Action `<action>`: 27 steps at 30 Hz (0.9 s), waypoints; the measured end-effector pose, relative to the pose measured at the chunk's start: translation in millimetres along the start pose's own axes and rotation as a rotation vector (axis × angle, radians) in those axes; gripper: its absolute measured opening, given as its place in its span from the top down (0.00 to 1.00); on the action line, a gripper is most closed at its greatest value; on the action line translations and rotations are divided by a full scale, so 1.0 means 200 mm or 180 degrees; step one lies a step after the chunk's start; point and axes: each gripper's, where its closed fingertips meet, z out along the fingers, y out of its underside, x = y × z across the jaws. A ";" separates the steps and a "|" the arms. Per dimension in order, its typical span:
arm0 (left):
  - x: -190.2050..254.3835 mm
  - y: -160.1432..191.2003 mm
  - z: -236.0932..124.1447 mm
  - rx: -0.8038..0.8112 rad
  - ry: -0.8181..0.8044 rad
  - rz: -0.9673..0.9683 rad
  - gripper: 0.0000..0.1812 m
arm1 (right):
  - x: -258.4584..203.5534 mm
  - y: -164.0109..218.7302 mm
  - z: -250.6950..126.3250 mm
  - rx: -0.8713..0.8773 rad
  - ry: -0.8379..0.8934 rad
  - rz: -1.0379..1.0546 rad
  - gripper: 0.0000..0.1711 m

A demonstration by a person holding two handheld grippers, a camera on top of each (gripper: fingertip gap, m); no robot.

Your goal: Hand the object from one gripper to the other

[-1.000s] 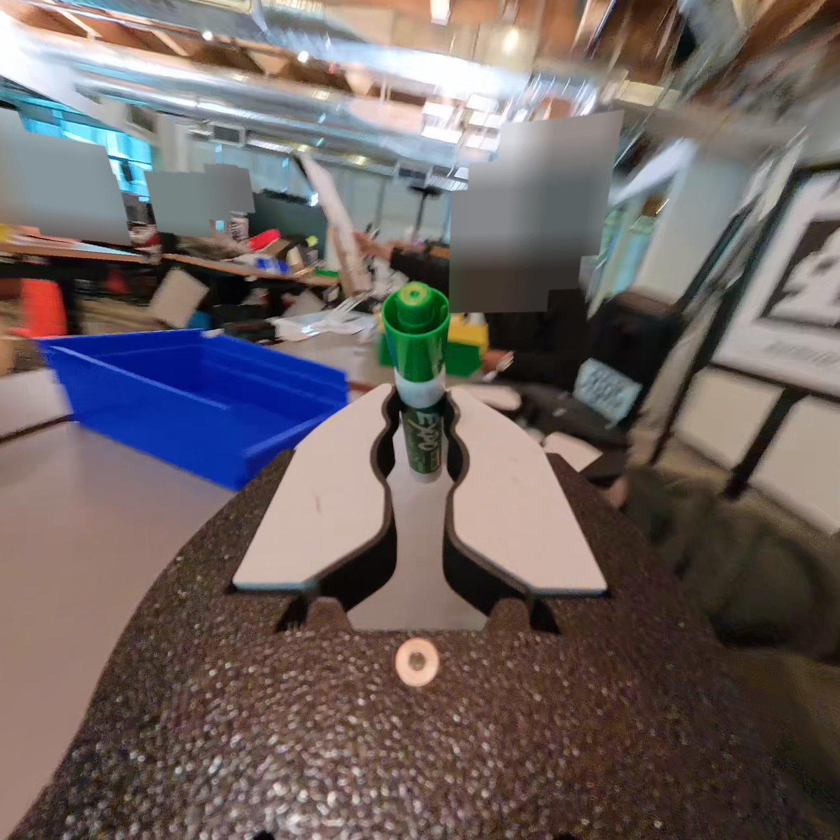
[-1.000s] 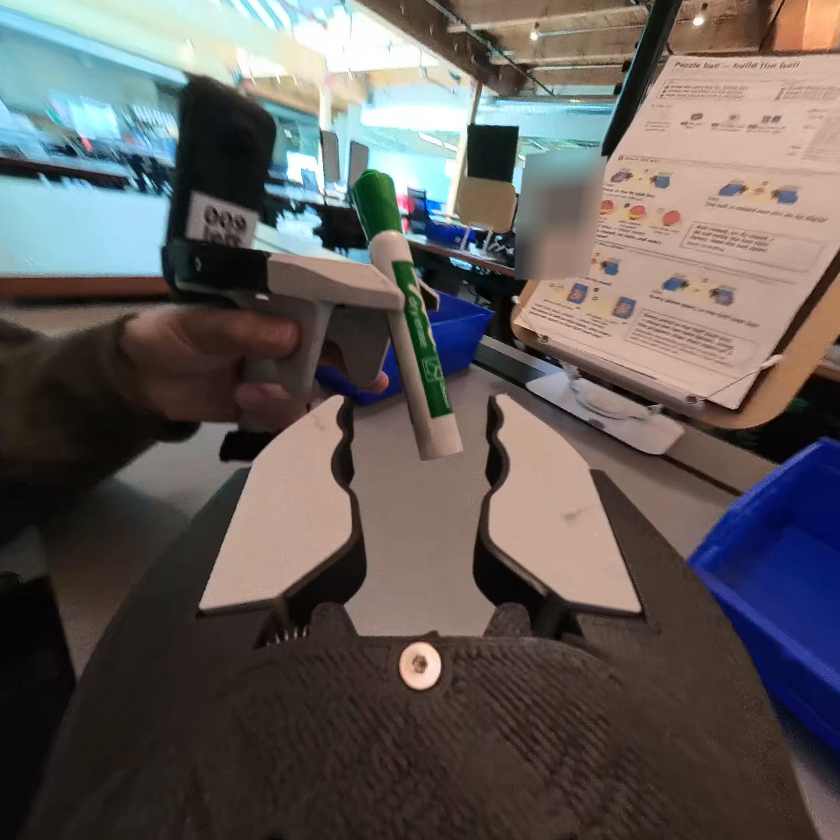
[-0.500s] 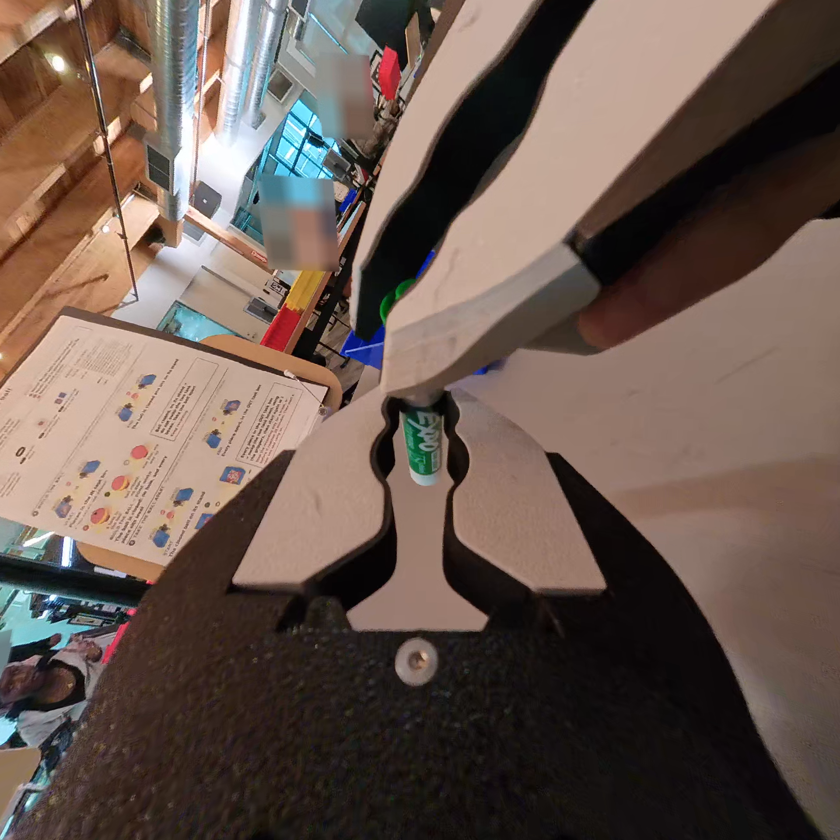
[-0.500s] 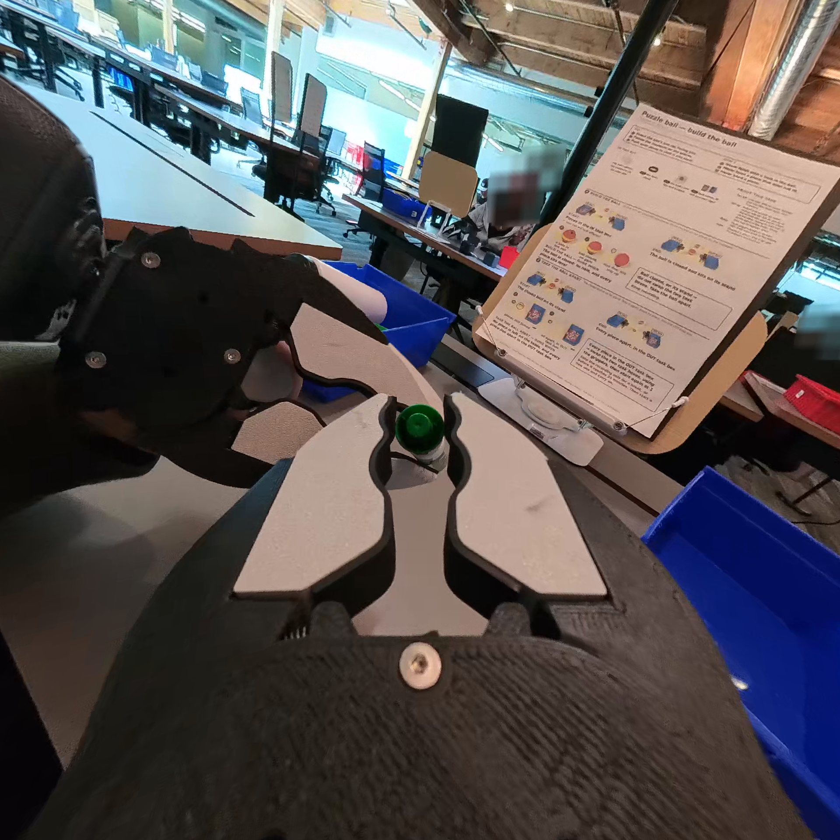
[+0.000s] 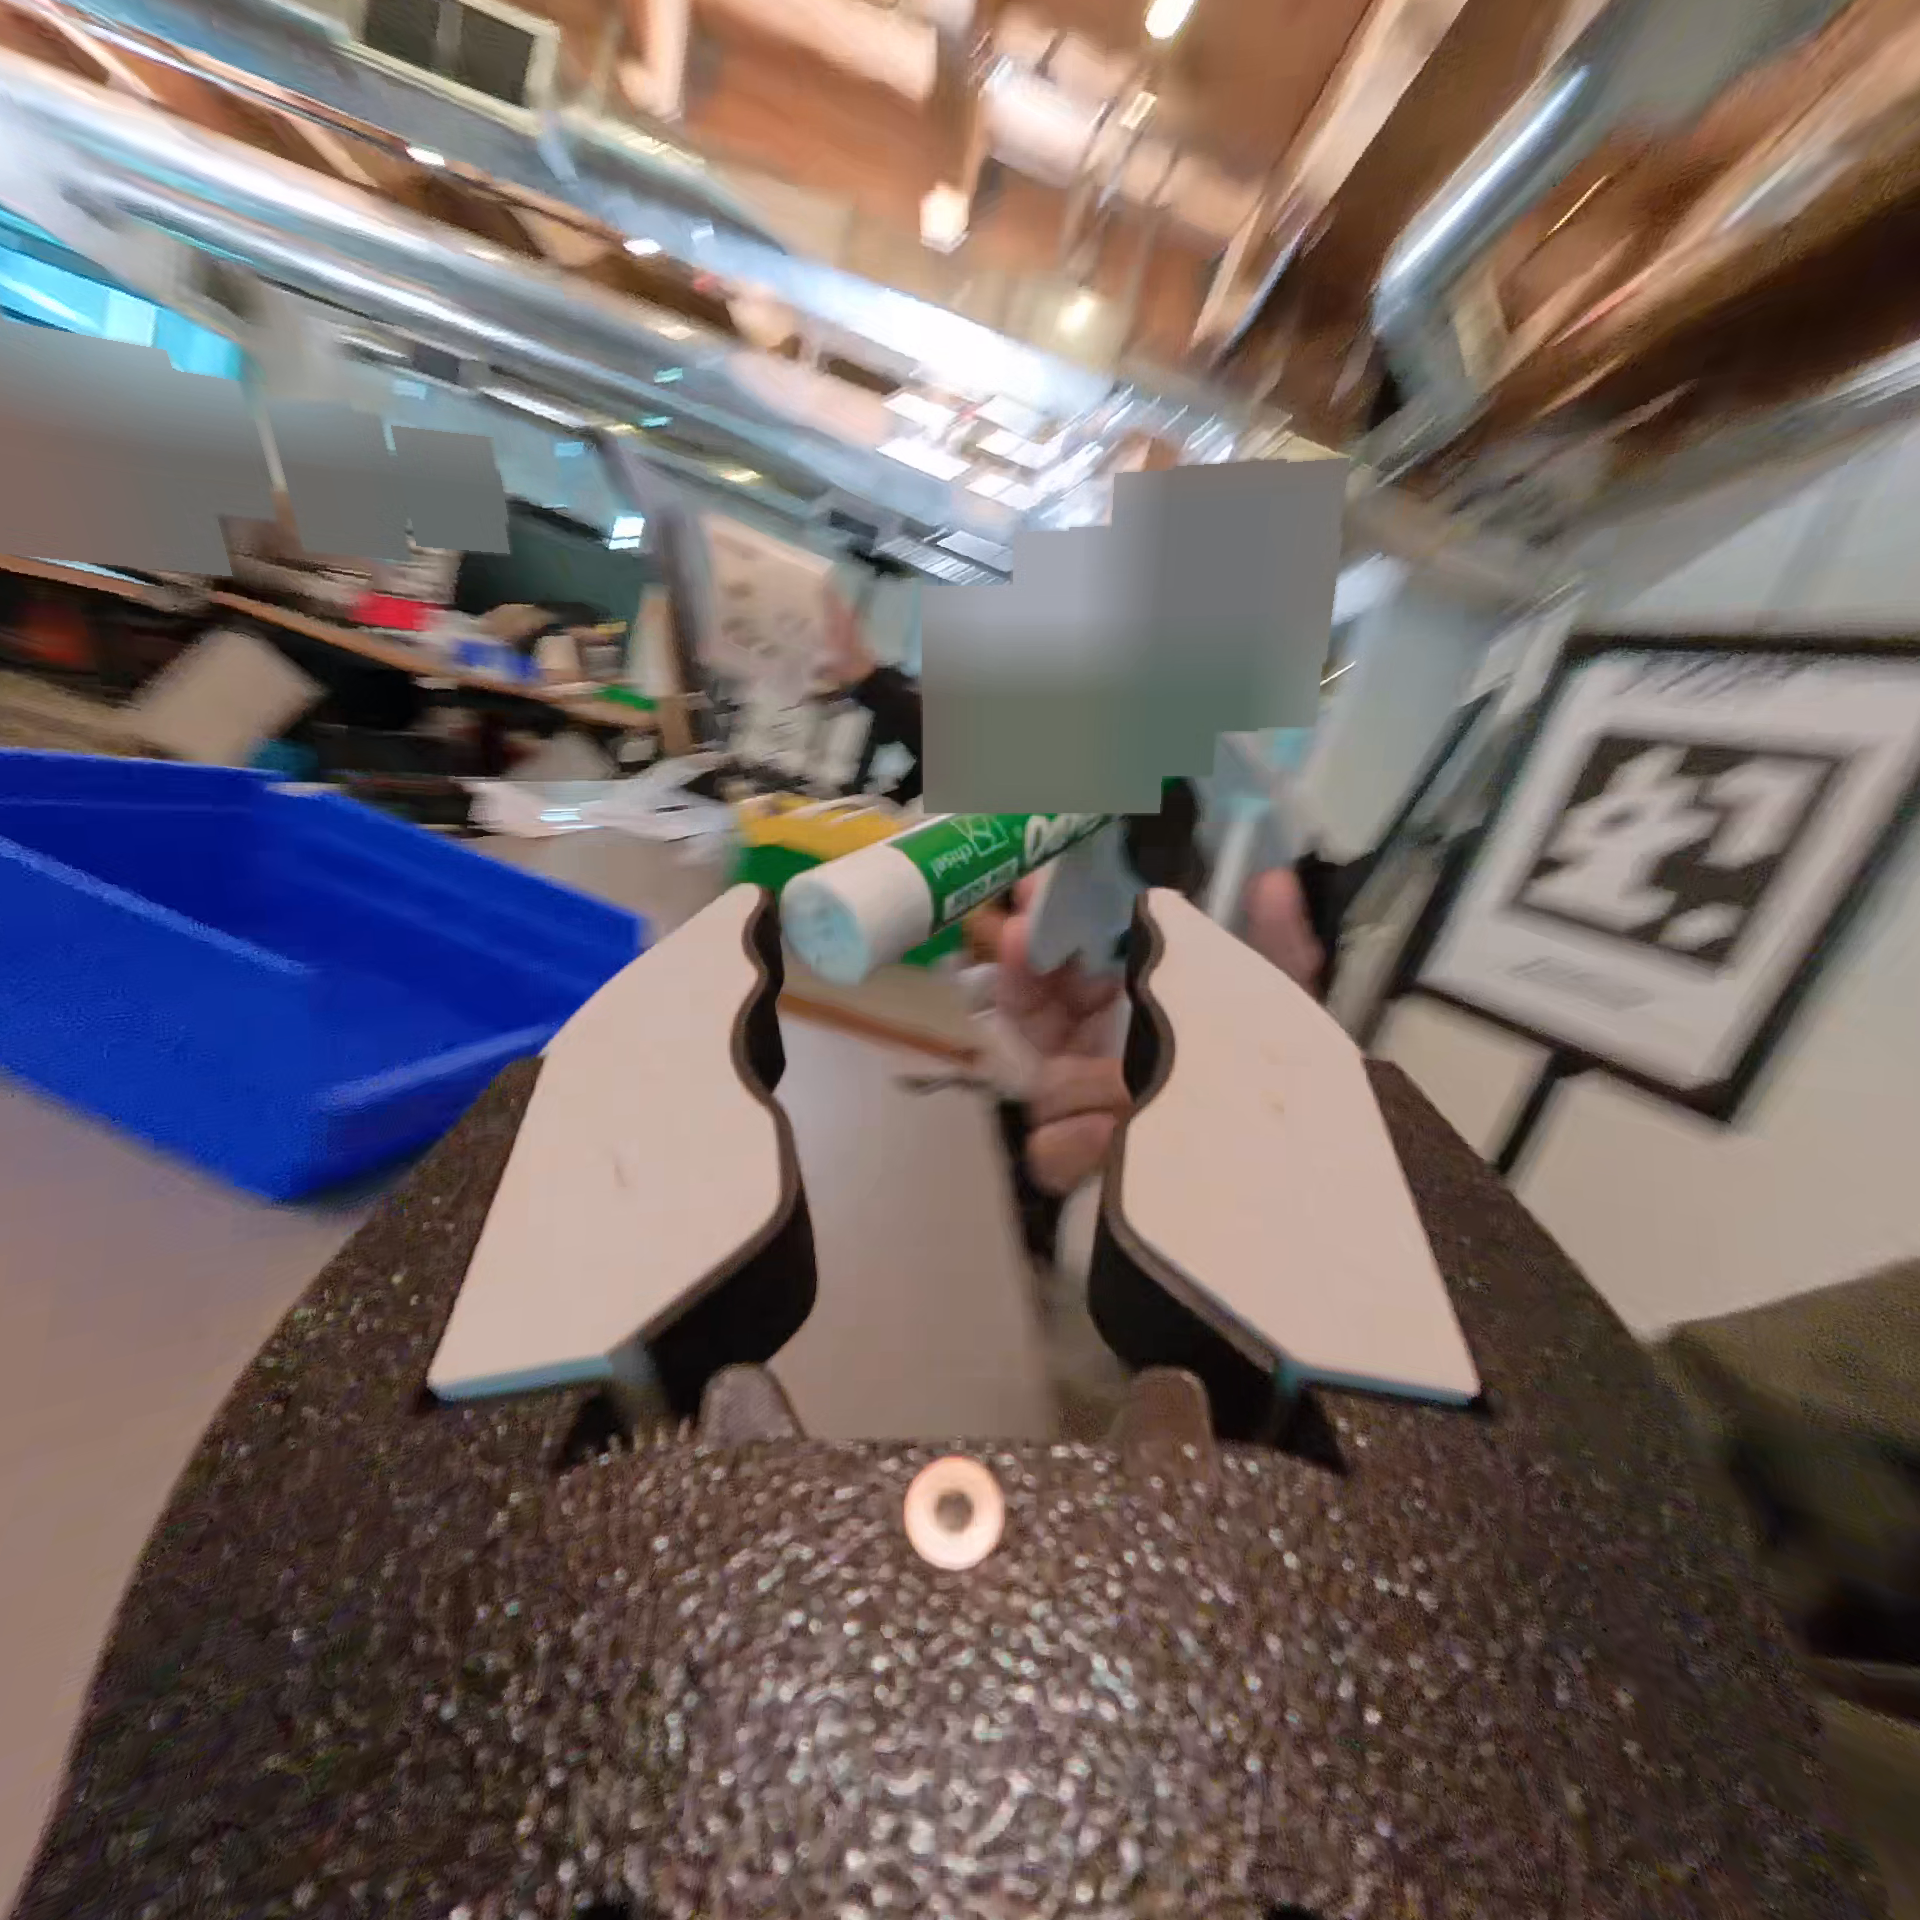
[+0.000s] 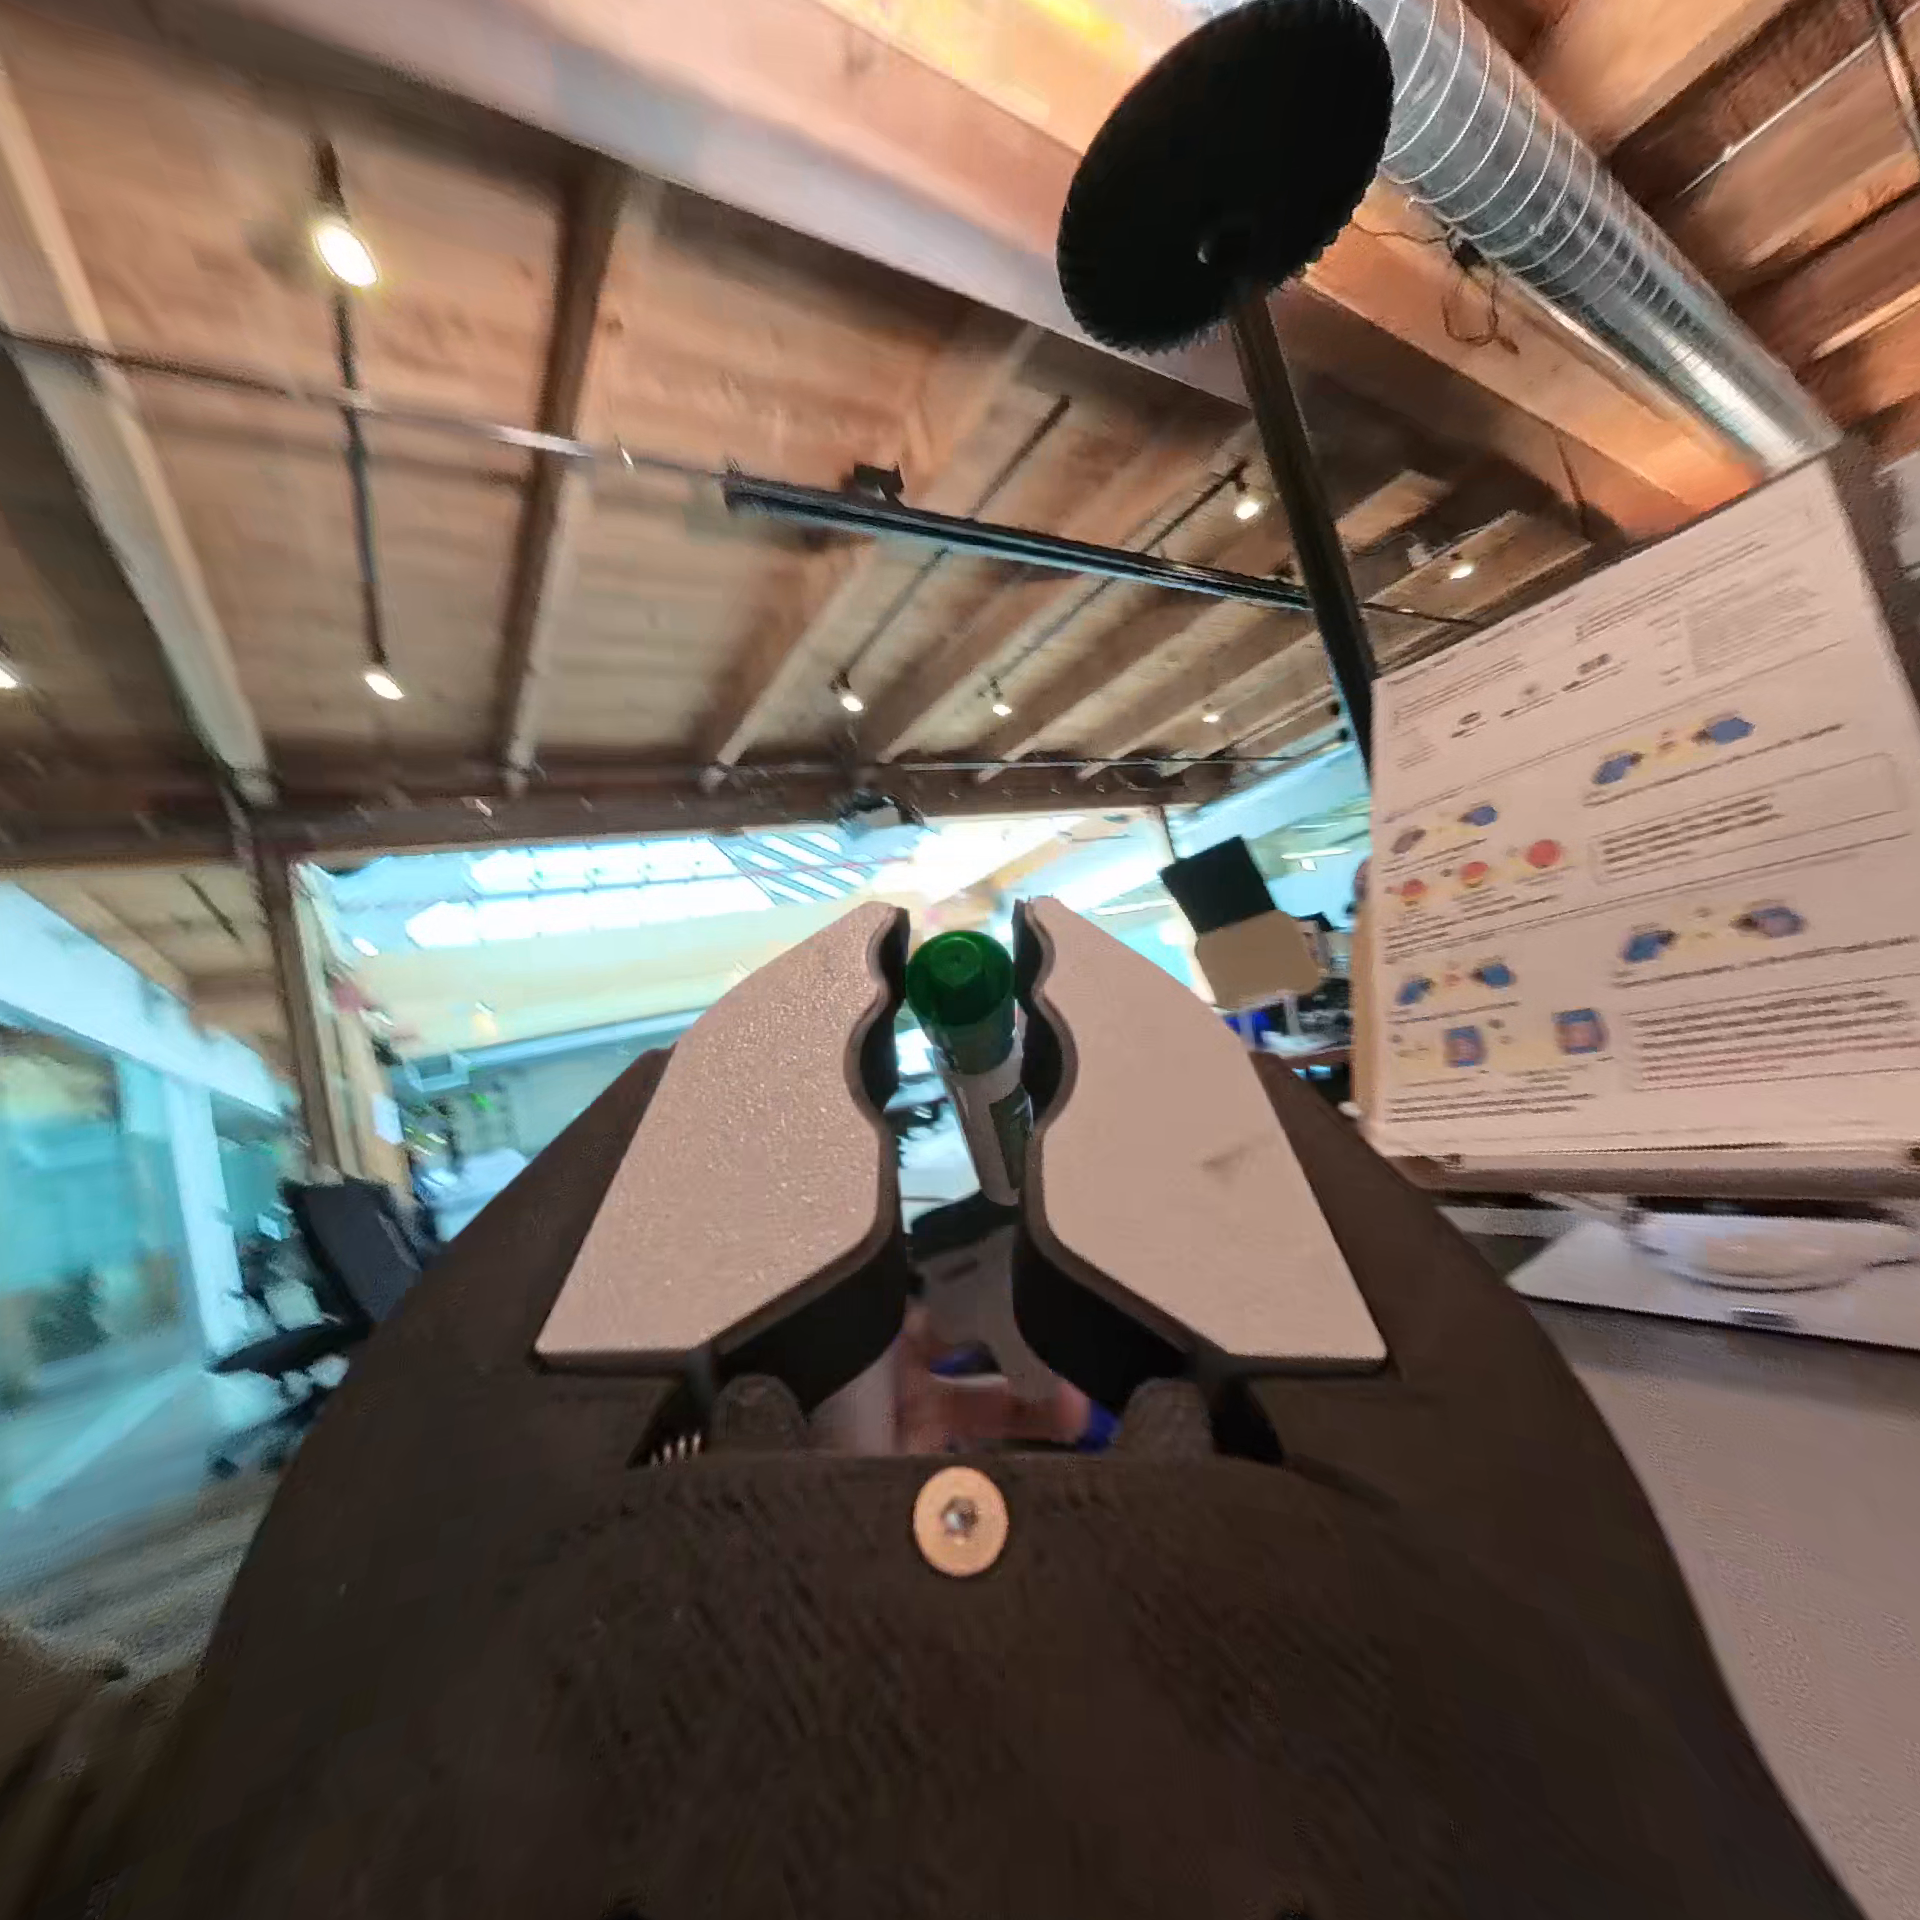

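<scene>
A green-capped white marker (image 6: 961, 1023) sits clamped between the fingers of my right gripper (image 6: 956, 935), cap end pointing away, the gripper tilted up toward the ceiling. In the left wrist view the same marker (image 5: 914, 883) shows its white butt end just beyond my left gripper (image 5: 948, 914), which is open and empty. The right gripper's finger (image 5: 1081, 914) and the hand (image 5: 1060, 1081) holding it show behind the marker, partly hidden by a blurred patch.
A blue bin (image 5: 260, 966) stands on the grey table (image 5: 125, 1351) to the left. An instruction sheet on a stand (image 6: 1652, 894) is at the right, with a black pole (image 6: 1299, 499) beside it. A framed black-and-white picture (image 5: 1683, 862) hangs at the right.
The left gripper has opened and let go of the marker and drawn back. The right gripper has kept its hold and tilted the marker upward.
</scene>
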 end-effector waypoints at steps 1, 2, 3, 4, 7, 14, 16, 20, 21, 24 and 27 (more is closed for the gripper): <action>0.04 -0.01 0.01 0.0105 0.0243 -0.0276 0.66 | 0.00 0.01 0.00 0.0046 -0.0048 0.0168 0.89; 0.06 0.00 0.01 0.0165 0.0438 -0.0463 0.67 | 0.00 0.01 -0.01 0.0093 -0.0085 0.0283 0.89; 0.08 0.00 0.01 0.0214 0.0540 -0.0576 0.67 | -0.01 0.02 -0.01 0.0180 -0.0143 0.0363 0.89; 0.09 -0.01 0.01 0.0288 0.0623 -0.0620 0.70 | -0.02 0.02 -0.01 0.0250 -0.0212 0.0433 0.89; 0.11 -0.02 0.00 0.0419 0.0782 -0.0670 0.76 | -0.02 0.05 -0.01 0.0180 -0.0277 0.0508 0.89; 0.12 0.01 -0.03 0.0202 0.1002 -0.0642 0.89 | -0.05 0.11 0.00 -0.0086 -0.0442 0.0429 0.88; 0.10 0.02 -0.03 0.0065 0.0890 -0.0537 0.89 | -0.02 0.14 -0.02 -0.0312 -0.0338 0.0286 0.88; -0.06 0.07 -0.07 -0.0508 0.0147 -0.0134 0.89 | 0.05 0.24 -0.07 -0.1077 -0.0025 -0.1156 0.76; -0.10 0.09 -0.09 -0.0701 -0.0064 -0.0052 0.89 | 0.07 0.28 -0.08 -0.1360 0.0034 -0.1666 0.72; -0.17 0.13 -0.13 -0.1154 -0.0453 0.0024 0.89 | 0.15 0.44 -0.13 -0.2261 0.0175 -0.3017 0.63; -0.17 0.15 -0.14 -0.1329 -0.0638 -0.0049 0.89 | 0.16 0.51 -0.11 -0.2390 0.0195 -0.4163 0.64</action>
